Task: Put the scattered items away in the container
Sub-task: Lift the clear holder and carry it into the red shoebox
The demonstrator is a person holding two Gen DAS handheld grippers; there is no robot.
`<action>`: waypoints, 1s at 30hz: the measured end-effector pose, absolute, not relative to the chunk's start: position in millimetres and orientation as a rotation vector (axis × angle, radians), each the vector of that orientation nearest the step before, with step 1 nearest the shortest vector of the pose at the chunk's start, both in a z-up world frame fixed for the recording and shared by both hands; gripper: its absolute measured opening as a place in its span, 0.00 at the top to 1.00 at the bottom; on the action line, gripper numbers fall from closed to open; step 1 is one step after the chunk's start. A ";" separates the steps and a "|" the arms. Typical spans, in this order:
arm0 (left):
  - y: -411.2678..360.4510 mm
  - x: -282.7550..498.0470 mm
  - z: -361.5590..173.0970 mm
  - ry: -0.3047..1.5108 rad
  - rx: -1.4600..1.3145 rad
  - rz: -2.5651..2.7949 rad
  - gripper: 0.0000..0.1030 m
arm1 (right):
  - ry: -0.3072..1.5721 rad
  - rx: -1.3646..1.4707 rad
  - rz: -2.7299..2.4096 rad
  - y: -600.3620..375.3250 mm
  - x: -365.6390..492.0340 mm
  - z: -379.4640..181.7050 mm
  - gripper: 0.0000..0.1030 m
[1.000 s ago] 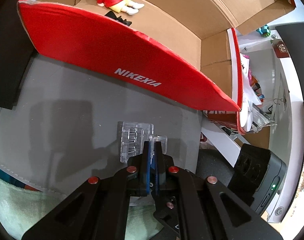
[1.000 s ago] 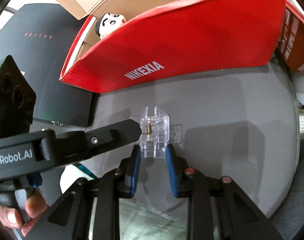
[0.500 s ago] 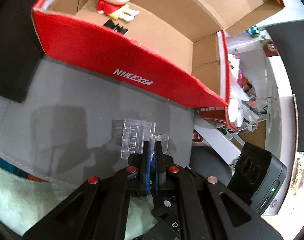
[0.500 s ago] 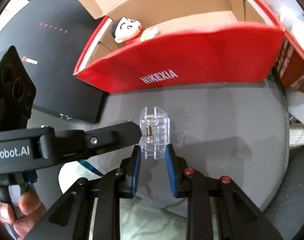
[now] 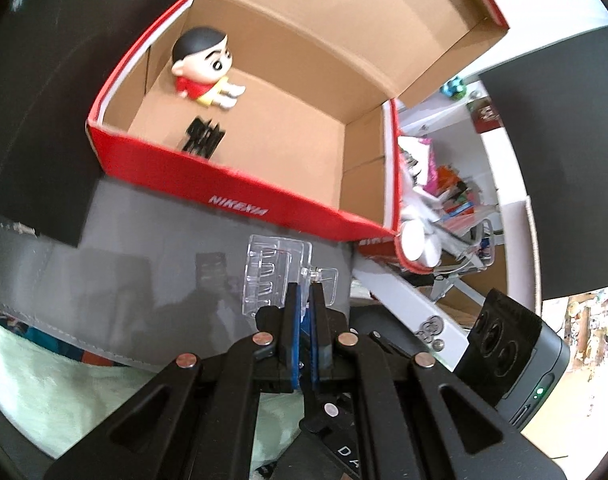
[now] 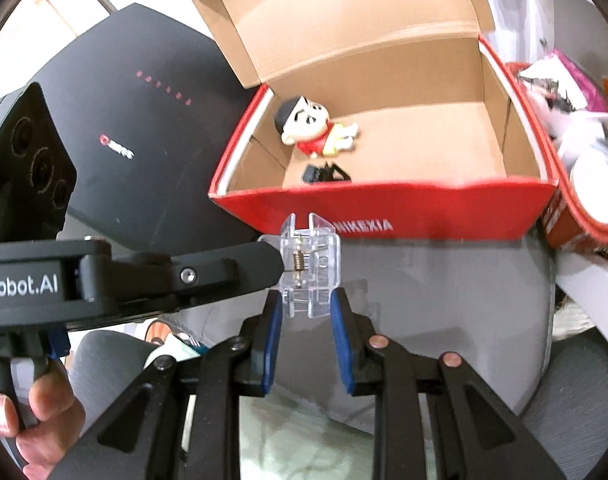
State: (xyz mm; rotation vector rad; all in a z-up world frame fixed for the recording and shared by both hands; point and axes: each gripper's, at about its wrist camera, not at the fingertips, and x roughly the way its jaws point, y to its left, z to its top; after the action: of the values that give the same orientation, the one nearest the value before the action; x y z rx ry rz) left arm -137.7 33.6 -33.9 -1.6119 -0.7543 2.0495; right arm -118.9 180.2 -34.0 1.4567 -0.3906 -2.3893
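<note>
A clear plastic clip (image 5: 278,276) is pinched by its tab in my left gripper (image 5: 304,312), which is shut on it and holds it above the grey mat (image 5: 144,248). In the right wrist view the same clip (image 6: 310,266) sits between the blue pads of my right gripper (image 6: 306,320), which closes on its lower end. The left gripper's finger (image 6: 224,274) comes in from the left. The open red cardboard box (image 5: 232,196) lies ahead; it also shows in the right wrist view (image 6: 424,208). Inside are a cartoon boy figurine (image 6: 316,128) and a black clip (image 6: 324,174).
A black device (image 6: 124,128) lies left of the box. A second red container with white and colourful clutter (image 6: 576,152) stands at the right. A pale green cloth (image 5: 44,376) lies near the mat's front edge. A white shelf edge (image 5: 404,300) runs right of the mat.
Both grippers have risen with the clear clip, off the mat and toward the box. The box interior, figurine and black clip have come into fuller view.
</note>
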 end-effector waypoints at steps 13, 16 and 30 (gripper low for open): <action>39.0 -162.2 18.6 -0.686 -1.498 2.110 0.98 | -0.400 1.320 -2.471 187.9 -140.7 15.3 0.77; 39.4 -169.8 26.3 -0.682 -1.487 2.116 0.98 | -0.401 1.304 -2.483 187.6 -149.0 22.1 0.77; 48.1 -218.0 32.0 -0.682 -1.510 2.085 0.98 | -0.439 1.343 -2.498 197.9 -194.1 30.3 0.77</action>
State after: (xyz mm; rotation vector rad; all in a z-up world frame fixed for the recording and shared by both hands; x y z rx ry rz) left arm -218.0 48.1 32.0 -1.5098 -0.6822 2.0854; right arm -194.1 197.9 30.3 1.3425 -0.4391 -2.4976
